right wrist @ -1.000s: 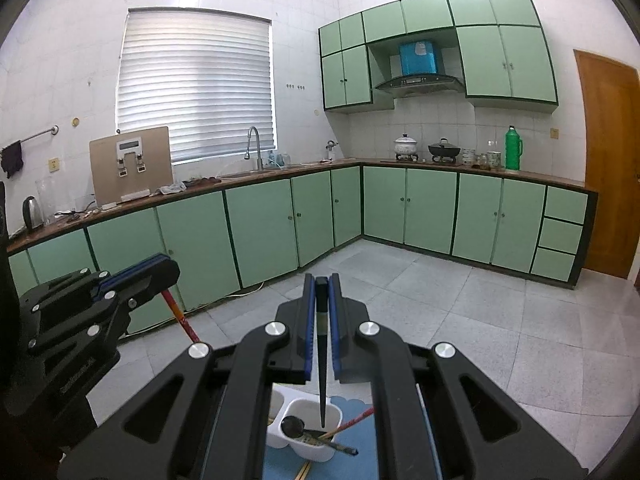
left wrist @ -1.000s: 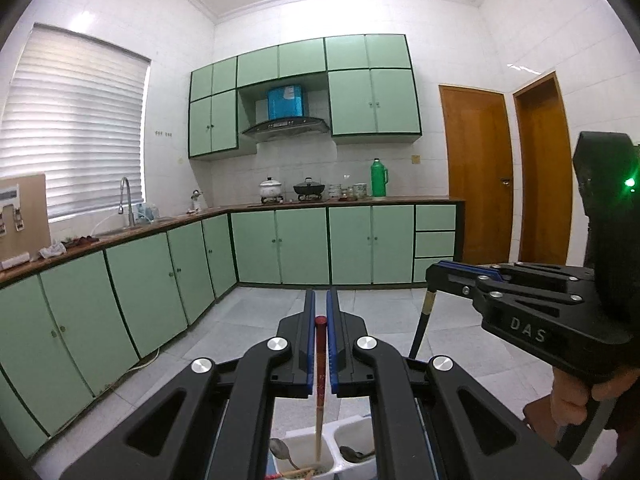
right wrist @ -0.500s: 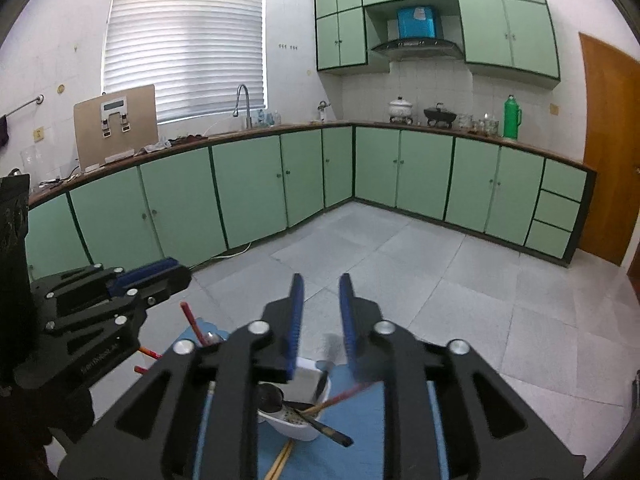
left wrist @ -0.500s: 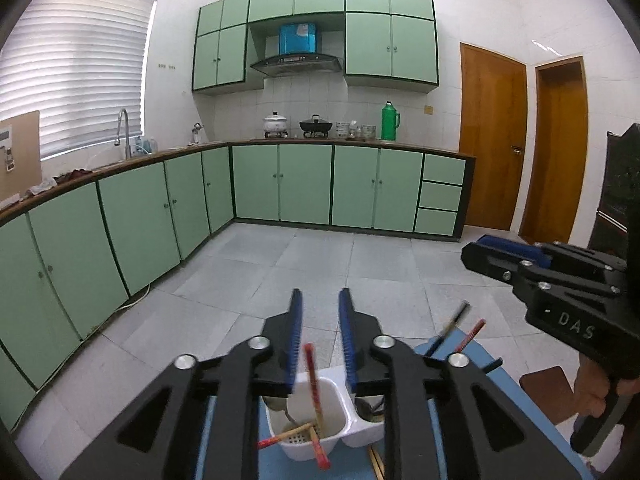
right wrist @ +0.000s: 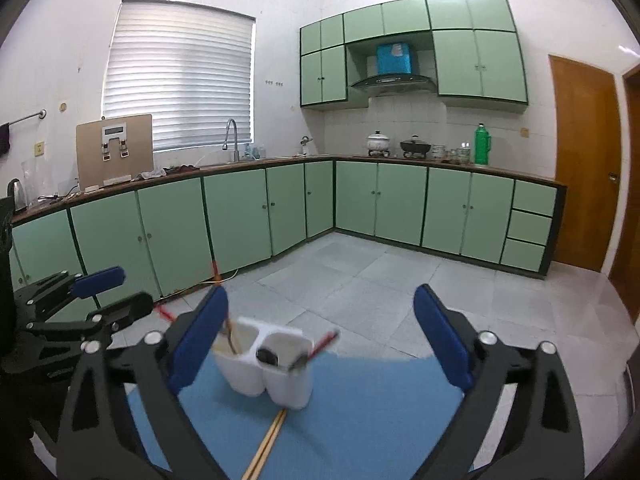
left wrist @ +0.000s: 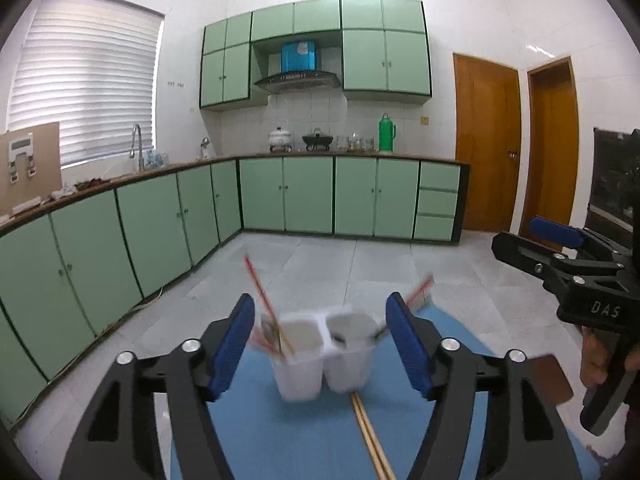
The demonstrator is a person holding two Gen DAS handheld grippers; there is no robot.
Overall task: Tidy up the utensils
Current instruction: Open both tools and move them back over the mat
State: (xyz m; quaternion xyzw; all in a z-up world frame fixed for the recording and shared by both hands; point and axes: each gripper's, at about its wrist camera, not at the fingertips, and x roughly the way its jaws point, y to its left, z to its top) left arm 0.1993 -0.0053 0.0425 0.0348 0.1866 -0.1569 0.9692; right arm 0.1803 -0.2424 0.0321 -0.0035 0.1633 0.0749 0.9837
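White twin-cup utensil holder [left wrist: 324, 354] on blue mat [left wrist: 280, 440] now holds red chopstick [left wrist: 262, 300], just released. Left gripper [left wrist: 320, 344], right gripper [right wrist: 320, 344] both wide, empty. Wooden chopsticks [left wrist: 370, 436] at 6 o'clock probably next.

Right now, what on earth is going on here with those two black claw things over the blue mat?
A person is sorting utensils with a hand-held gripper in each hand. Both the left gripper and the right gripper are open and empty, held above a blue mat. Between them stands a white two-cup holder with red chopsticks in one cup and a dark spoon in the other. A wooden pair of chopsticks lies on the mat, not yet put away.
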